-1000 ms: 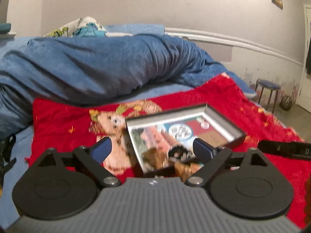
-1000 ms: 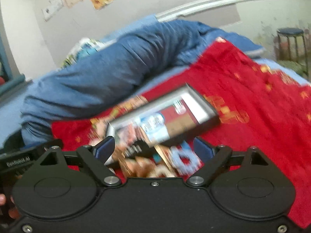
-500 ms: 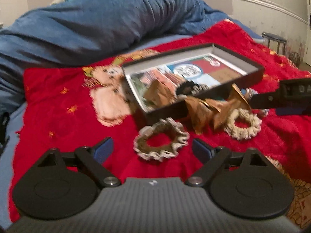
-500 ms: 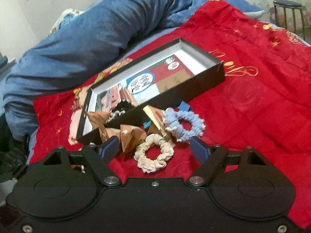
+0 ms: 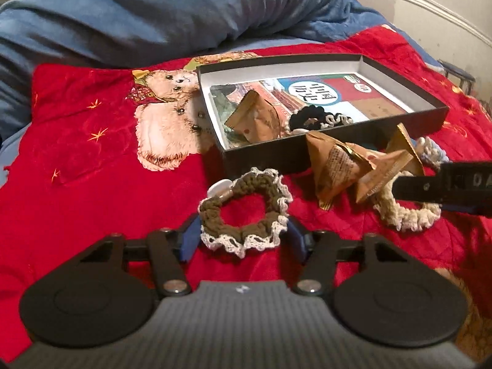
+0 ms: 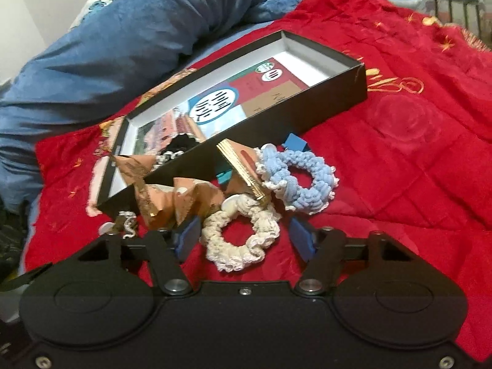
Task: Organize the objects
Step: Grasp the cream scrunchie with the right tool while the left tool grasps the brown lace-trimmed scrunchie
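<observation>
Red embroidered bedspread (image 5: pixel 92 153) carries an open black box (image 5: pixel 338 150), brown packets (image 5: pixel 335 166) and a blue scrunchie (image 6: pixel 301 178) just beside its near wall. Left hand-held gripper (image 5: pixel 243 236), jaws closing, brackets an olive lace-edged scrunchie (image 5: pixel 246 212), pads at its sides; firm contact unclear. Right hand-held gripper (image 6: pixel 244 241), also closing, straddles a cream scrunchie (image 6: pixel 240 240) with a gap at one pad.
</observation>
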A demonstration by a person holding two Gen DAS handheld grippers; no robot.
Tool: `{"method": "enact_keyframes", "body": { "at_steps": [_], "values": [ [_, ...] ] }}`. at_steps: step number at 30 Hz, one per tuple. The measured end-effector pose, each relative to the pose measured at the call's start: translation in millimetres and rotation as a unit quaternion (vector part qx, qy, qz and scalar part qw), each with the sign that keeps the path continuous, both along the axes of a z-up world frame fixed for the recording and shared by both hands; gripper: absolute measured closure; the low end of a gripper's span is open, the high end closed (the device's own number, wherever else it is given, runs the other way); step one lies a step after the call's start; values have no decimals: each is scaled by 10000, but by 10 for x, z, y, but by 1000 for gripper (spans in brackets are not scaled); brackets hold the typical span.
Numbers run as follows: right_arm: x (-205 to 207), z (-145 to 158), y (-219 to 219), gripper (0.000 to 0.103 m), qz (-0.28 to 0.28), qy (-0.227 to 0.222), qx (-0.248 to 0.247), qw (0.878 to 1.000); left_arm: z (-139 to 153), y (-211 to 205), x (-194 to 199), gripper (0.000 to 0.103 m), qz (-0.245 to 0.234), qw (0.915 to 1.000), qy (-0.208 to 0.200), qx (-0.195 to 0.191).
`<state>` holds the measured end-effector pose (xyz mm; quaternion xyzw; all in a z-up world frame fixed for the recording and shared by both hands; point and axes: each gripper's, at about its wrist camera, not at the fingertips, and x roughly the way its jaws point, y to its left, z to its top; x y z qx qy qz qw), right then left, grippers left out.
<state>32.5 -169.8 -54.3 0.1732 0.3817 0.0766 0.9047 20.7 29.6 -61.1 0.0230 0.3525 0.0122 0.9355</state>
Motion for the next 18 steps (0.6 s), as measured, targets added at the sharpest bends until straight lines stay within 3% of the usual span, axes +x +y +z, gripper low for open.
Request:
{"method": "enact_keyframes", "body": {
  "at_steps": [6, 9, 12, 14, 18],
  "values": [
    [-28, -16, 102, 46, 123, -143, -206, 9996, -13, -66, -19, 53, 33, 10000, -18, 84],
    [-28, -39, 112, 55, 88, -181, -265, 9994, -26, -73, -41, 56, 118, 9999, -84, 36],
    [-20, -52, 123, 66, 124, -178, -252, 9994, -26, -78, -54, 67, 59, 9999, -126, 47],
    [-8, -69, 126, 78, 139, -148, -185, 9996, -26, -67, -61, 71, 94, 9998, -153, 8],
    [9, -92, 121, 87, 131, -111, -35, 9998, -20, -64, -71, 75, 122, 9997, -200, -17]
  ]
}}
